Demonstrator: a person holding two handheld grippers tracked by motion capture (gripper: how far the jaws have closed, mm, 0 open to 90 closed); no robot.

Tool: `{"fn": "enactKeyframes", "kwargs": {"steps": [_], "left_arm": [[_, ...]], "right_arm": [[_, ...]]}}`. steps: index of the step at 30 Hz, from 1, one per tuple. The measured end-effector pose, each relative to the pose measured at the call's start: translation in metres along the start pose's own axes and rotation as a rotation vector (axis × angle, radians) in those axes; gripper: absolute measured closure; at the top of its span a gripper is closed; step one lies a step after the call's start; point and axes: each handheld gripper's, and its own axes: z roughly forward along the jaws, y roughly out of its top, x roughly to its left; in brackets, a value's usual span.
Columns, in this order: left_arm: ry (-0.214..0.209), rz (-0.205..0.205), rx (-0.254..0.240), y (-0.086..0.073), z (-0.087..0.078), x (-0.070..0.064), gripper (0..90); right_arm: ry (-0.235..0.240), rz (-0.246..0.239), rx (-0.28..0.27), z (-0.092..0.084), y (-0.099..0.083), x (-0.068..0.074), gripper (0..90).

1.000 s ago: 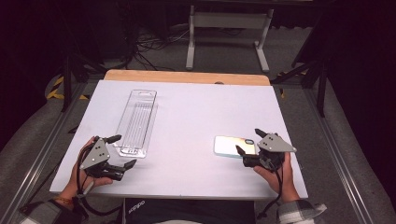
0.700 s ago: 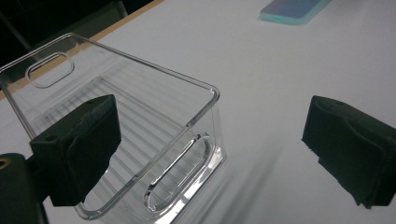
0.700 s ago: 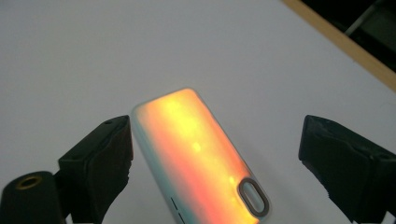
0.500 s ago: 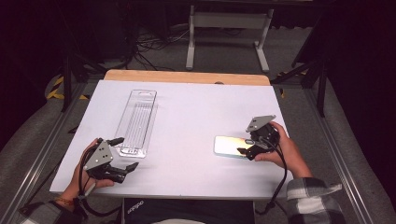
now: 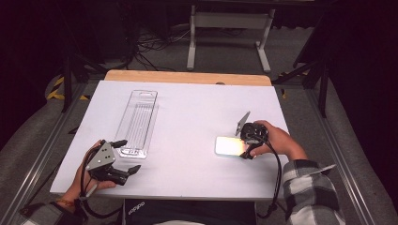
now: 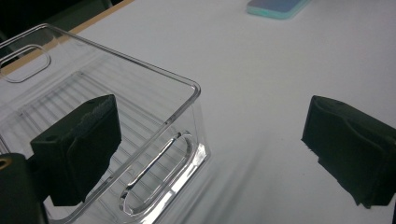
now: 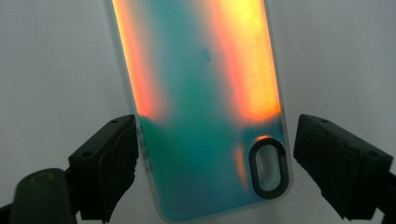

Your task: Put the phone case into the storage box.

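An iridescent phone case (image 5: 230,146) lies flat on the white table at the right; in the right gripper view the phone case (image 7: 205,107) shows teal and orange with an oval camera hole. My right gripper (image 5: 245,145) hovers open over its near end, one jaw on each side of the case, neither touching it. A clear plastic package tray (image 5: 137,123) lies at the left. My left gripper (image 5: 127,156) stands open at the tray's near end; in the left gripper view the tray (image 6: 107,130) has one jaw over its corner and the other over bare table.
The white table top (image 5: 187,112) has a wooden strip (image 5: 187,77) along its far edge. A metal stand (image 5: 225,33) and cables lie on the dark floor beyond. Metal rails run along both sides of the table.
My right gripper has tipped down and moved left over the phone case's near end, now straddling it. The left gripper has stayed almost still by the tray.
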Motion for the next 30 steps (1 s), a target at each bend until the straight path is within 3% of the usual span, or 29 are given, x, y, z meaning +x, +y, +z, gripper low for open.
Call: {"fn": "enactKeyframes", "kwargs": {"steps": [8,14,18,23,24,26,27,28,29,30], "left_arm": [[-0.018,-0.002,0.011,0.0,0.003,-0.002,5.4],[-0.027,0.0,0.022,0.0,0.005,-0.003,5.5],[-0.028,0.004,0.025,0.0,0.004,-0.004,5.5],[-0.015,0.025,0.029,0.001,0.004,-0.005,5.5],[-0.005,0.043,0.031,0.001,0.004,-0.006,5.7],[-0.005,0.046,0.03,0.002,0.003,-0.007,5.7],[-0.001,0.052,0.031,0.002,0.003,-0.007,5.7],[0.002,0.052,0.03,0.002,0.004,-0.008,5.8],[0.002,0.052,0.03,0.002,0.004,-0.008,5.8],[0.0,0.054,0.029,0.003,0.004,-0.008,5.8]], "right_arm": [[0.018,-0.048,0.057,0.01,0.005,-0.003,13.1],[0.065,-0.064,0.039,0.011,0.004,-0.008,15.4],[0.052,-0.089,0.034,0.01,0.004,-0.006,16.1],[0.037,-0.089,-0.026,0.006,0.003,-0.002,16.6],[-0.002,-0.079,-0.087,0.0,0.004,0.002,16.9],[-0.032,-0.078,-0.164,-0.004,0.004,0.005,16.9],[-0.032,-0.078,-0.164,-0.004,0.004,0.005,16.9],[-0.046,-0.075,-0.225,-0.007,0.004,0.008,16.9],[-0.046,-0.075,-0.225,-0.007,0.004,0.008,16.9],[-0.046,-0.064,-0.272,-0.006,0.005,0.012,17.0]]}}
